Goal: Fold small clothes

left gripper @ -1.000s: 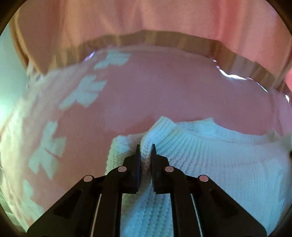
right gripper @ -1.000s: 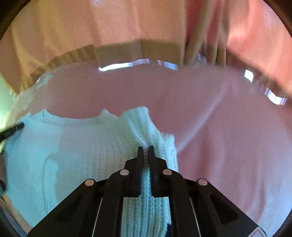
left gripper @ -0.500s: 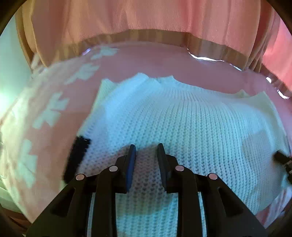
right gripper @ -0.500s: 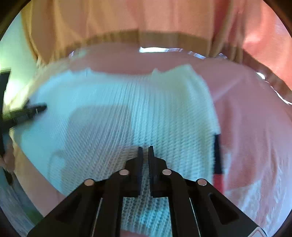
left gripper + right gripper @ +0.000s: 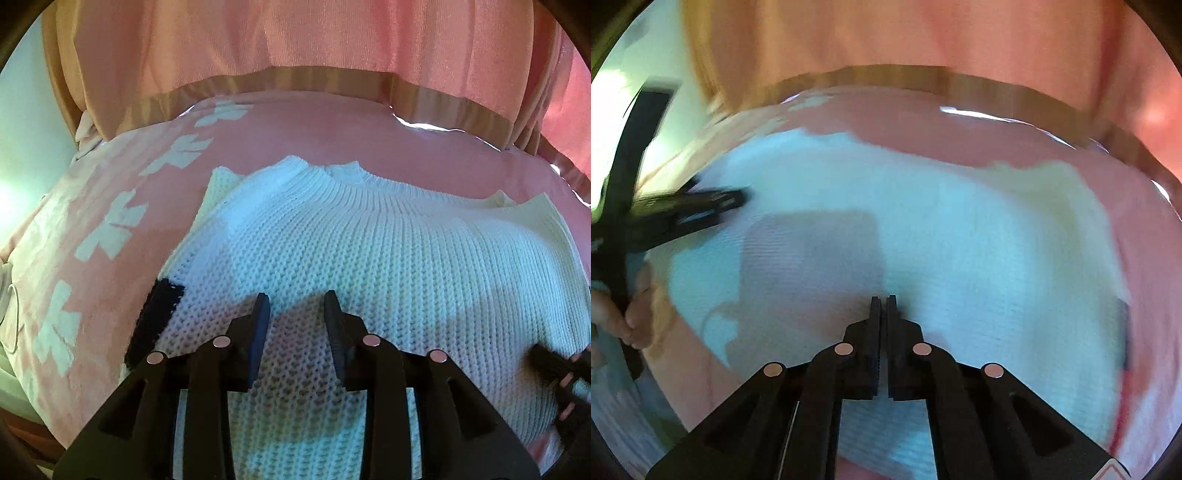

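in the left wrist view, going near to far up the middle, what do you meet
left gripper, its jaws opening with nothing between them → white knitted sweater → pink blanket → pink curtain

pink blanket (image 5: 332,140) (white motifs), white sweater (image 5: 388,258) flat

Left gripper (image 5: 295,308): black angular plastic, round silver rivets, blue-faced fingers (image 5: 258,332); right gripper (image 5: 883,301) matches it, with ridged inner faces
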A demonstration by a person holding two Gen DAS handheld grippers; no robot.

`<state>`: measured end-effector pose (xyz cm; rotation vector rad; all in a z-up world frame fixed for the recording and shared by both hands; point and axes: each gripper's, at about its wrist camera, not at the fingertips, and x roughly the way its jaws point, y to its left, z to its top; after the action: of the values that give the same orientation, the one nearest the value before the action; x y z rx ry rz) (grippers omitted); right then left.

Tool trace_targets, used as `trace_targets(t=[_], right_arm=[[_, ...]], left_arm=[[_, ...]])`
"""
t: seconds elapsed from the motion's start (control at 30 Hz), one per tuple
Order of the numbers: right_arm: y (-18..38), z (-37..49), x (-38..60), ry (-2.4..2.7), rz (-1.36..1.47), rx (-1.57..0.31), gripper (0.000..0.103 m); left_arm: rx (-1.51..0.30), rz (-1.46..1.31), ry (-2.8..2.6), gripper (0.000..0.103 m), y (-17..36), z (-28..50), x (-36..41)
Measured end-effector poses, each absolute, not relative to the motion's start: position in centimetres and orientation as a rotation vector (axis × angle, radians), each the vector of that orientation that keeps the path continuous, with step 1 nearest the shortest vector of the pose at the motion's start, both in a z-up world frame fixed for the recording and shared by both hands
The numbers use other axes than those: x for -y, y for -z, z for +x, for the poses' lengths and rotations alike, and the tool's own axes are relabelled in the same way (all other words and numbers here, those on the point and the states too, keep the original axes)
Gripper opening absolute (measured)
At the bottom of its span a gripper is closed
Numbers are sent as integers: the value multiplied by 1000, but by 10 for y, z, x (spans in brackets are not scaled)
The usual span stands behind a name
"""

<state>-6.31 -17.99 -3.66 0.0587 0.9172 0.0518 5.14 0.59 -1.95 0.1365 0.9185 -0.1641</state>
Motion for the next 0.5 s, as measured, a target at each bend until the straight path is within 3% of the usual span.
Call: trace_targets(t=[0.17,0.33,0.43,0.5], right_arm=[[31,-89,265,198,228,-923,0],[5,-87,262,155,254,-818,2],[29,-67,256,228,146,-925,0],[36,-71,276,237,253,-938,0]], left_arm=[[-906,166,173,31,22,51,-4],[-922,150,155,31,22,54,-1],[-919,159,142,31,22,52,1],[-918,159,143,31,23,52,1]])
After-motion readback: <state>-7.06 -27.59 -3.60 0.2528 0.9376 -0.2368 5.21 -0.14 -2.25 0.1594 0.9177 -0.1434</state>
